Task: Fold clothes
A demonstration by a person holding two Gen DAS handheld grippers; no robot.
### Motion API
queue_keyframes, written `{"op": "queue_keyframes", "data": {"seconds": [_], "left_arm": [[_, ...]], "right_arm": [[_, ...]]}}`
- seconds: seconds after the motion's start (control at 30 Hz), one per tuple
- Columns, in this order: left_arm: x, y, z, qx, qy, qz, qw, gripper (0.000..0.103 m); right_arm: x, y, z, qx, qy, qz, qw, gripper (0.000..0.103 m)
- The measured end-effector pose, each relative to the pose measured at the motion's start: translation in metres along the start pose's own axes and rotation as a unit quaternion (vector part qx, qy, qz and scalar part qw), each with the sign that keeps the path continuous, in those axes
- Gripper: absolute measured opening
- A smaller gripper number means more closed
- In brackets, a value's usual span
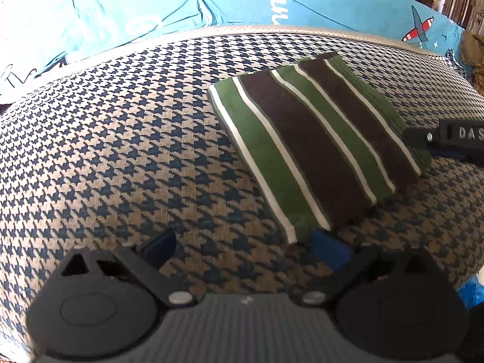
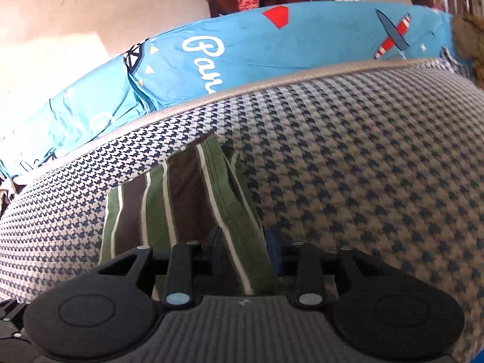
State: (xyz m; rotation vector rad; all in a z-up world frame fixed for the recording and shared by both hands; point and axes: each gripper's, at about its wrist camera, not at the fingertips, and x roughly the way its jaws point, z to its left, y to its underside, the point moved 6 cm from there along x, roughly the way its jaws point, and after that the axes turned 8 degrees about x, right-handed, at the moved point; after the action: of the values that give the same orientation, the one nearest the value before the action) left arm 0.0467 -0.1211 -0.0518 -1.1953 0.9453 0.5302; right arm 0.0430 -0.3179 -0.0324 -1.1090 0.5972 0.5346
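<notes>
folded garment (image 1: 311, 148) lies on the cushion (image 1: 121, 151), toward its right side. bedding (image 1: 257, 3) runs behind the cushion's far edge. left gripper (image 1: 245, 249) at garment's near corner, right gripper (image 2: 246, 252) straddling its right edge.

White script "Par" stands on the blue sheet (image 2: 242, 48); "DAS" on the right gripper (image 1: 461, 134).

Folded striped garment (image 1: 311, 148) on cushion (image 1: 121, 139)
</notes>
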Motion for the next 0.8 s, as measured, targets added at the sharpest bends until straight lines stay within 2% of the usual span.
{"op": "queue_keyframes", "data": {"seconds": [0.23, 0.4, 0.7, 0.8], "left_arm": [[-0.018, 0.019, 0.005, -0.006, -0.001, -0.006, 1.0, 0.103], [-0.018, 0.02, 0.002, -0.011, -0.005, -0.009, 0.9999, 0.103], [-0.023, 0.031, 0.004, -0.015, -0.01, -0.003, 0.9998, 0.103], [-0.023, 0.035, 0.005, -0.013, -0.016, 0.001, 0.9998, 0.103]], "right_arm": [[-0.02, 0.026, 0.001, -0.008, 0.008, 0.003, 1.0, 0.039], [-0.031, 0.04, -0.006, 0.002, 0.013, 0.008, 1.0, 0.04], [-0.036, 0.061, -0.01, 0.007, 0.019, 0.027, 0.999, 0.041], [-0.036, 0.068, -0.009, 0.006, 0.02, 0.033, 0.999, 0.045]]}}
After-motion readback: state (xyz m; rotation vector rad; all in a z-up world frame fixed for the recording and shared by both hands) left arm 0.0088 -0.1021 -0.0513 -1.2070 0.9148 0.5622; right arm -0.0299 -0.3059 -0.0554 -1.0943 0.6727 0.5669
